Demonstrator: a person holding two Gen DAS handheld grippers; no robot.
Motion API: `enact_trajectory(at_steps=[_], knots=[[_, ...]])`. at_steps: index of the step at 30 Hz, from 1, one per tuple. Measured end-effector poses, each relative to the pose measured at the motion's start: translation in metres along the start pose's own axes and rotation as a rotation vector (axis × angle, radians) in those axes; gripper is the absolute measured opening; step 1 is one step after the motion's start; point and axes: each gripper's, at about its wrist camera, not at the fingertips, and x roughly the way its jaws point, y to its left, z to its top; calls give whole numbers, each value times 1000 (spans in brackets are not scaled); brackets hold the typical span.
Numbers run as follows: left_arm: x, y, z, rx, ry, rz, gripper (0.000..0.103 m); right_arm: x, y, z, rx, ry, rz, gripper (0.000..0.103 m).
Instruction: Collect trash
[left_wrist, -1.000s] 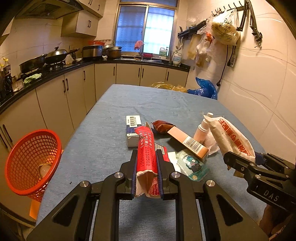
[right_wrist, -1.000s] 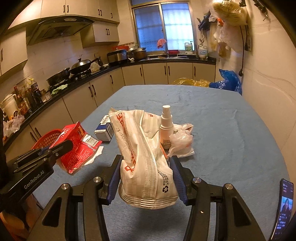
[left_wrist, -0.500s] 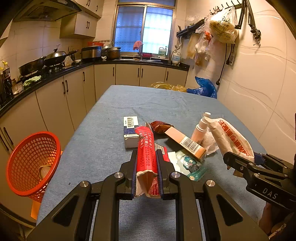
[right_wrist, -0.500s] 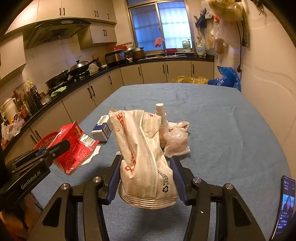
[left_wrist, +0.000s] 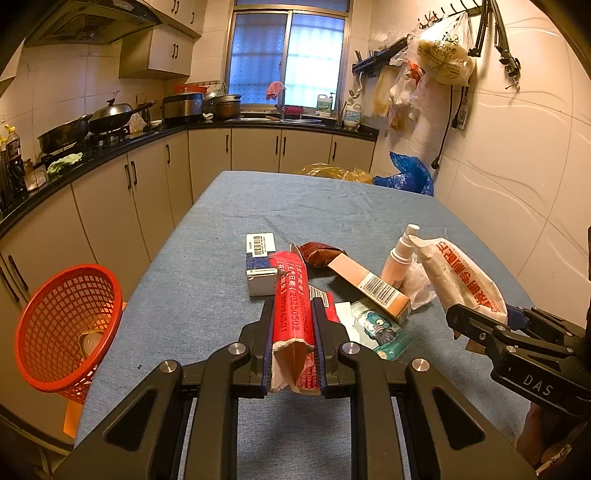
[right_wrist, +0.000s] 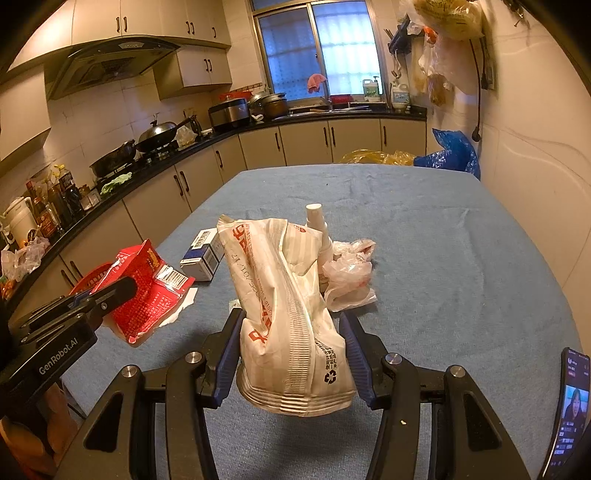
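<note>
Between the left gripper (left_wrist: 293, 325) pads: red wrapper (left_wrist: 290, 295), clamped flat, lifted off the blue table (left_wrist: 207, 280), torn end toward camera. Right gripper (right_wrist: 291, 332) squeezes the white bag (right_wrist: 284, 295) at its base, also off the cloth. Orange basket (left_wrist: 66, 325) sits off the table's left edge, well apart from both. Spray bottle (right_wrist: 319, 229) mostly hidden behind the bag; basket contents hard to make out.

I see a red wrapper (left_wrist: 291, 295) with white print, a white bag (right_wrist: 291, 314) lettered red, and a red mesh basket (left_wrist: 62, 328) beside the blue tablecloth (left_wrist: 207, 280).
</note>
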Motion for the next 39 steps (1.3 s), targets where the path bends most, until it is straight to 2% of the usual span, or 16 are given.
enact_trajectory(at_steps=[39], knots=[[-14,35,-4,-78,-25,9,17,2,30,1,-63,17,-9,57]])
